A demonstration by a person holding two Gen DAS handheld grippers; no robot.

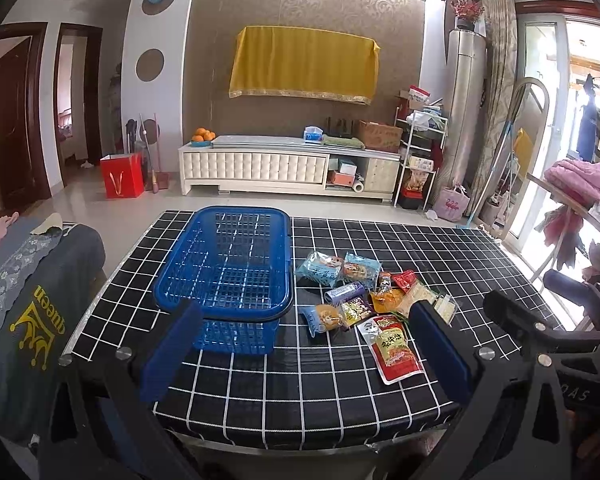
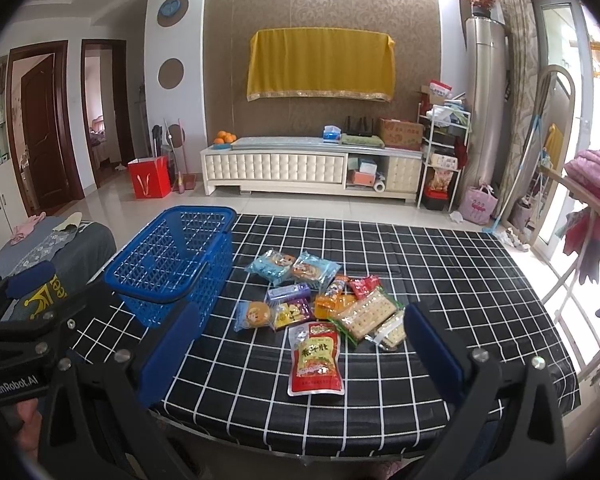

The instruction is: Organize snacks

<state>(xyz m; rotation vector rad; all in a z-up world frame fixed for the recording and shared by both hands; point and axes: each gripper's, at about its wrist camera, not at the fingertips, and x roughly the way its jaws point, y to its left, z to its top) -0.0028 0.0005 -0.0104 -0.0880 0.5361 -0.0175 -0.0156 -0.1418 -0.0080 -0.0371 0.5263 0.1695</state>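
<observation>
- While nothing is picked up yet, I hold my left gripper (image 1: 306,350) and my right gripper (image 2: 300,354) low over the near edge of the table (image 2: 480,280), both spread wide and empty, so either can drop onto a packet.
- Closest to me lies the red pouch (image 2: 316,360), flat and a little apart from the rest; I judge it the easiest first pick for my right side.
- Just past it the snacks (image 2: 320,300) sit in one loose pile, some overlapping: a cracker pack (image 2: 368,314), a round cake (image 2: 254,314), two pale blue packs (image 2: 292,266) at the back.
- Left of the pile stands the blue basket (image 1: 228,264), empty, mouth up, handle folded down on its near rim, so it sits on my left gripper's side for loading.
- Far behind, a white cabinet (image 1: 260,168) lines the wall.
</observation>
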